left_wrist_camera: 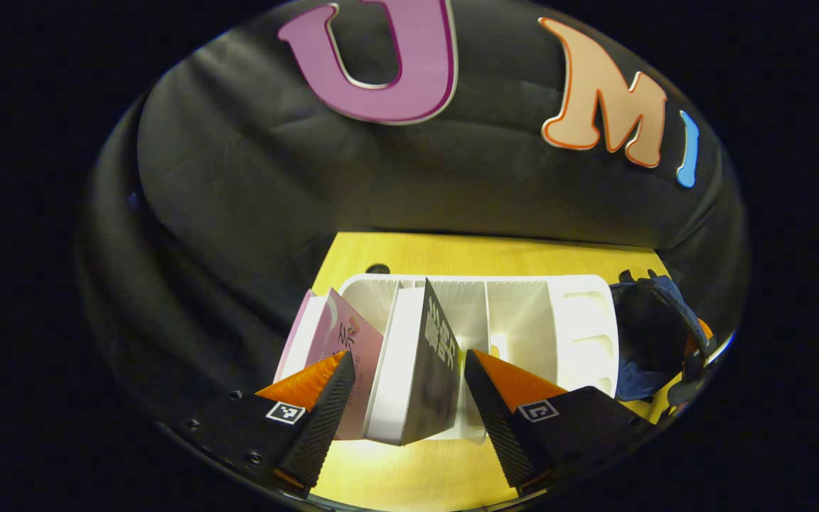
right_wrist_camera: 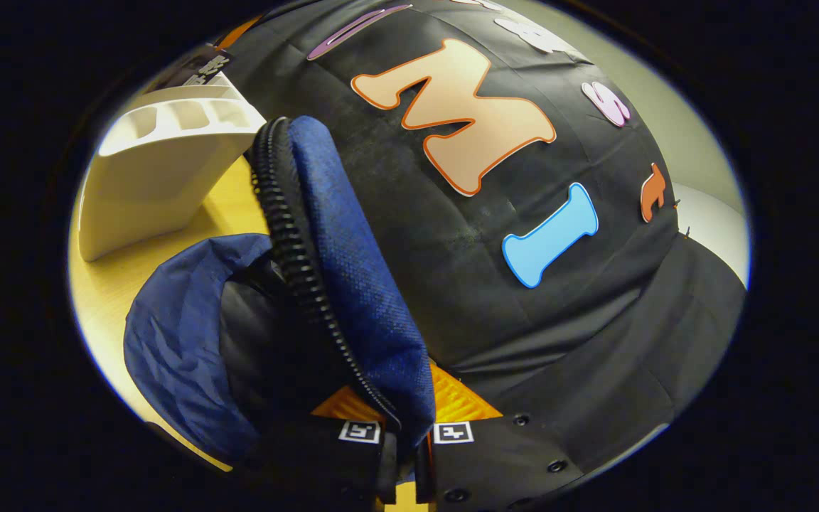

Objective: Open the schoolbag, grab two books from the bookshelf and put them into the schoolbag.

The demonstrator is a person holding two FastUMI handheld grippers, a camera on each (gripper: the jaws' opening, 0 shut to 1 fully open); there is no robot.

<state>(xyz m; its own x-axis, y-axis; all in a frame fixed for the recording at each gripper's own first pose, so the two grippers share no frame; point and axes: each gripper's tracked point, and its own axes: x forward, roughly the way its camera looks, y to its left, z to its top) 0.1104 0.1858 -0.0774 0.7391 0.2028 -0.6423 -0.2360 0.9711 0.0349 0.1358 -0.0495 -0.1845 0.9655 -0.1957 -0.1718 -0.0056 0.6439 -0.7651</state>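
Left gripper (left_wrist_camera: 406, 380) is spread wide, its two ribbed wedge fingers flanking a dark-covered book (left_wrist_camera: 424, 370) without touching it. That book stands upright in the white plastic bookshelf (left_wrist_camera: 580, 320), a slotted rack with thin dividers on the yellow wooden table (left_wrist_camera: 452, 252); a pink book (left_wrist_camera: 342, 341) leans beside it toward nine o'clock. At three o'clock in the left gripper view sits the blue schoolbag (left_wrist_camera: 648, 334), its mouth open.

Right gripper (right_wrist_camera: 402, 419) pinches the schoolbag's opened rim (right_wrist_camera: 352, 284), a band of coarse blue woven fabric edged with a black zipper (right_wrist_camera: 296, 249), pulled upward toward twelve o'clock. Dark lining (right_wrist_camera: 260, 341) shows inside the bag, at eight o'clock in the right gripper view.
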